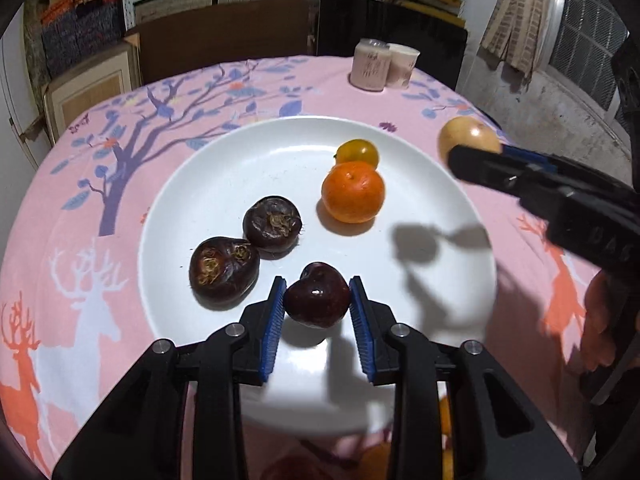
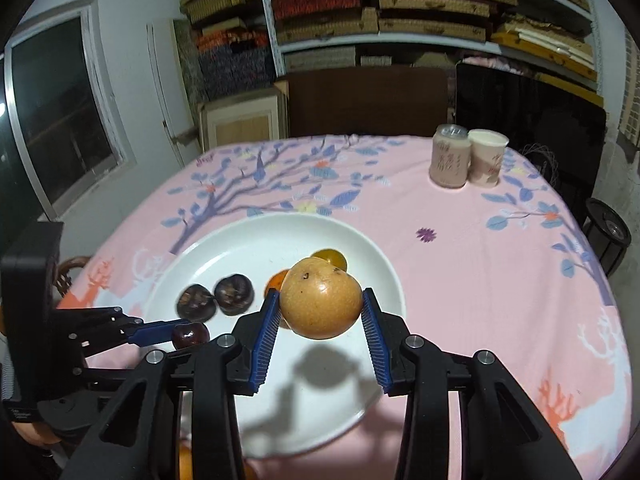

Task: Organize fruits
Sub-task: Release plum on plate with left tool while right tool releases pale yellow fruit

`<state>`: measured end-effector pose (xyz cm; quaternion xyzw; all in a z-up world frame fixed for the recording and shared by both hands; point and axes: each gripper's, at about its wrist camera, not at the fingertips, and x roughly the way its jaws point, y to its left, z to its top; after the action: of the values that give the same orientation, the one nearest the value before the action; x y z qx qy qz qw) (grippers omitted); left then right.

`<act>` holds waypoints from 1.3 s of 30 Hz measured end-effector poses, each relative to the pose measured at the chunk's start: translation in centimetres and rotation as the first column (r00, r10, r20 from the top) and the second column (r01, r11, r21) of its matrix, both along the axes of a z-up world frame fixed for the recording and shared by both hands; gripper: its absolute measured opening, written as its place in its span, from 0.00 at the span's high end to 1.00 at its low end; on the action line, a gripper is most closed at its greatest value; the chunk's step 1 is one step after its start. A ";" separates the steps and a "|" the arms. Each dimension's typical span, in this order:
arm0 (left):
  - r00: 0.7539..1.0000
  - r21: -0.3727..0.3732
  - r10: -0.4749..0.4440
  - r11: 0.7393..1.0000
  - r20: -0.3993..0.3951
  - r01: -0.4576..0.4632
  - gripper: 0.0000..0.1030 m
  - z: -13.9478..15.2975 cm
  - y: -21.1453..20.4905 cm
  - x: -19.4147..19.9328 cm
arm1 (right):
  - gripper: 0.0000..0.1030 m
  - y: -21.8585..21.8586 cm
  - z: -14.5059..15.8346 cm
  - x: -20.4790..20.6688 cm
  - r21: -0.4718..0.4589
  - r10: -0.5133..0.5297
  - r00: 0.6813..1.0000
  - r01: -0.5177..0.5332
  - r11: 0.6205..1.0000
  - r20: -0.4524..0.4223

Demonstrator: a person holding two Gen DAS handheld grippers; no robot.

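Partly hidden orange (image 2: pixel 276 280) sits behind the right gripper's (image 2: pixel 320 308) clamped pear (image 2: pixel 320 304); left gripper (image 1: pixel 318 300) clamps a cherry (image 1: pixel 318 300).

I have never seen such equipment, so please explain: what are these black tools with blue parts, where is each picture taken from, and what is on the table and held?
These are two hand-held grippers, each carrying a camera that looks along its fingers. One picture comes from the left gripper, which clamps a dark red fruit. The other comes from the right gripper, which clamps a yellow-brown fruit above the white plate. On the plate lie two dark brown fruits, an orange and a smaller yellow-orange fruit. Two cups stand farther back on the pink tablecloth.
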<state>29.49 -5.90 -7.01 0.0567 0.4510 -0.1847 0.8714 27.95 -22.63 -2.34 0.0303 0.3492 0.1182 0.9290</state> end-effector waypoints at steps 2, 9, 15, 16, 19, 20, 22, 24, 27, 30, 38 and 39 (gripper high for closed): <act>1.000 -0.005 0.005 1.000 -0.021 -0.005 0.69 -0.6 -0.1 0.9 | 0.60 0.6 -1.2 1.2 -0.020 0.004 1.000 -0.004 1.000 -0.023; 0.999 0.000 0.013 1.000 -0.051 -0.013 0.57 -1.7 -0.4 2.1 | 0.59 1.9 -3.7 3.3 -0.091 -0.005 0.997 -0.002 0.996 -0.075; 0.999 -0.033 0.047 0.998 -0.008 -0.047 0.42 0.5 0.7 0.9 | 0.53 1.5 -1.6 1.8 -0.082 0.003 1.000 -0.004 0.997 -0.018; 0.999 -0.044 0.050 0.998 0.007 -0.050 0.39 1.2 1.1 0.2 | 0.49 1.4 -1.0 1.3 -0.080 -0.001 1.000 0.001 0.997 -0.004; 0.997 -0.074 0.051 0.996 0.060 -0.046 0.31 3.5 2.4 -2.7 | 0.46 1.1 1.0 -1.5 -0.073 -0.010 0.999 0.013 0.997 0.046; 0.996 -0.086 0.049 0.995 0.073 -0.042 0.30 4.1 3.0 -3.8 | 0.46 1.0 1.6 -2.7 -0.064 -0.005 0.999 0.008 0.998 0.051; 0.994 -0.095 0.048 0.995 0.094 -0.039 0.28 5.1 4.4 -6.5 | 0.46 0.9 2.1 -5.1 -0.044 0.006 0.998 -0.004 0.999 0.055; 0.993 -0.093 0.050 0.995 0.108 -0.040 0.27 5.4 5.9 -9.1 | 0.42 0.8 2.3 -8.1 -0.019 0.019 0.998 -0.018 1.000 0.062; 0.989 -0.066 0.068 0.996 0.132 -0.060 0.16 5.1 8.5 -13.3 | 0.36 0.7 1.7 -12.9 -0.001 0.026 0.996 -0.026 1.000 0.082; 0.988 -0.020 0.077 0.997 0.130 -0.075 0.16 3.6 10.8 -17.1 | 0.32 0.8 0.4 -17.5 -0.024 0.008 0.993 -0.005 1.000 0.119; 0.995 0.064 0.075 0.995 0.073 -0.080 0.16 -1.7 11.9 -20.5 | 0.32 1.5 -2.4 -23.3 -0.058 0.020 0.997 -0.015 0.998 0.076; 0.994 0.058 0.080 0.995 0.077 -0.085 0.16 -1.9 11.8 -20.3 | 0.32 1.6 -2.3 -23.5 -0.056 0.022 0.997 -0.018 0.998 0.074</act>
<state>9.14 5.87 -8.90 0.0716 0.4257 -0.1324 0.8922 4.44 -21.02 -4.66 -0.0035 0.3176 0.1188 0.9408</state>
